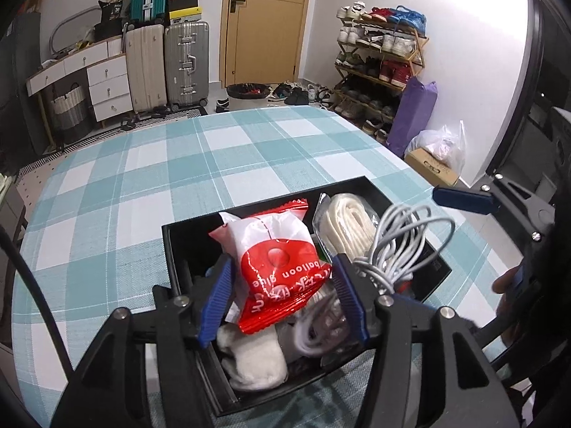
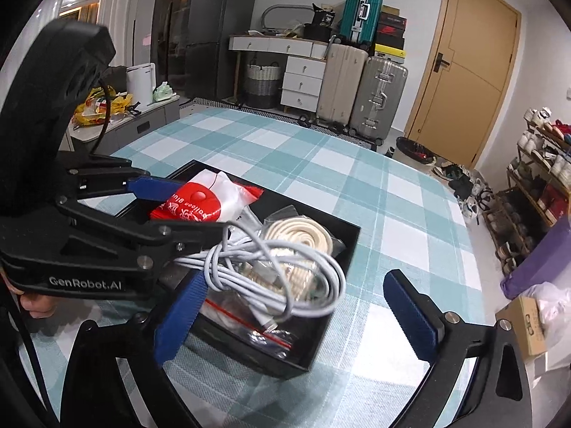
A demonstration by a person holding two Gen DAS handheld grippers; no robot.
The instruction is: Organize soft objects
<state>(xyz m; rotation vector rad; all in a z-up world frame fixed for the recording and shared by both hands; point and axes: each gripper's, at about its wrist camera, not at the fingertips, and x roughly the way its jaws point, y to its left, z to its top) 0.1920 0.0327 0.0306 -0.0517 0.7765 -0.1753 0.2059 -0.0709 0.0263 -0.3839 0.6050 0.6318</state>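
Note:
A black box stands on the checked tablecloth. It holds a cream rope coil, a grey-white cable bundle, white soft items and clear zip bags. My left gripper is shut on a red-and-white balloon-glue packet and holds it over the box. My right gripper is open and empty, its fingers standing either side of the box's near corner, above the cable bundle.
The table is covered in a teal-and-white check cloth. Beyond it are suitcases, a drawer unit, a door, a shoe rack and a cardboard box on the floor.

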